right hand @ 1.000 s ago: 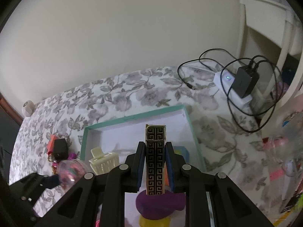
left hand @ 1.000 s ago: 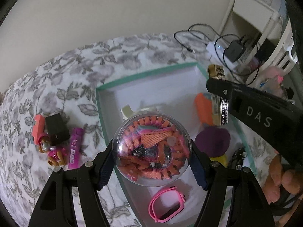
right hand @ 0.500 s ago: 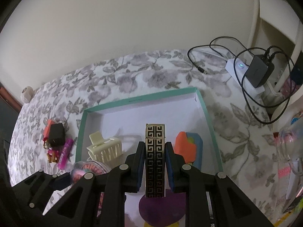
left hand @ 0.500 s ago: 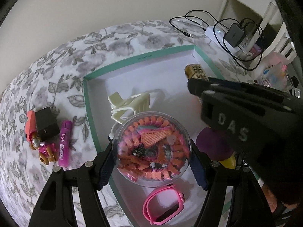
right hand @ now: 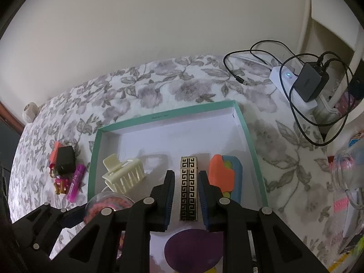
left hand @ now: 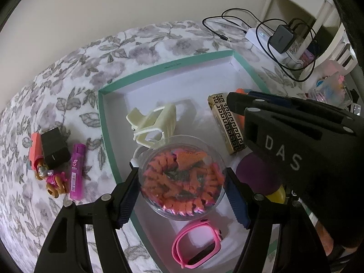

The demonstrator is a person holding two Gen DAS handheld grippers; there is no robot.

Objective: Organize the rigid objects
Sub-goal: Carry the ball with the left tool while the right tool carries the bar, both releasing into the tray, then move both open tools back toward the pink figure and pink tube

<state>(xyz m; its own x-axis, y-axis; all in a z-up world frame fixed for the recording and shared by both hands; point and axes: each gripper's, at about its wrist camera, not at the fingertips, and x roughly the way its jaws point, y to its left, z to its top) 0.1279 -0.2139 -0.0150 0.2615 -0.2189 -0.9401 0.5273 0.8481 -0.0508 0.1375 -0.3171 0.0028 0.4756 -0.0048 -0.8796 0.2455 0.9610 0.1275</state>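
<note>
Resting now on the teal tray point(right hand: 251, 134) floor between the parted right gripper point(right hand: 186, 195) fingers, released since earlier, the gold patterned lighter point(right hand: 188, 188) is lying flat, while the left gripper point(left hand: 182, 190) is still clenching the clear ball point(left hand: 182, 179) above the tray.

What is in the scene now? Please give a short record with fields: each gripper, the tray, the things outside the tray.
left gripper: shut on ball
right gripper: open, one finger on each side of lighter
lighter: lies flat in tray
tray also holds: hair clip, pink watch
outside tray: black box, pink tube, toy dog
</note>
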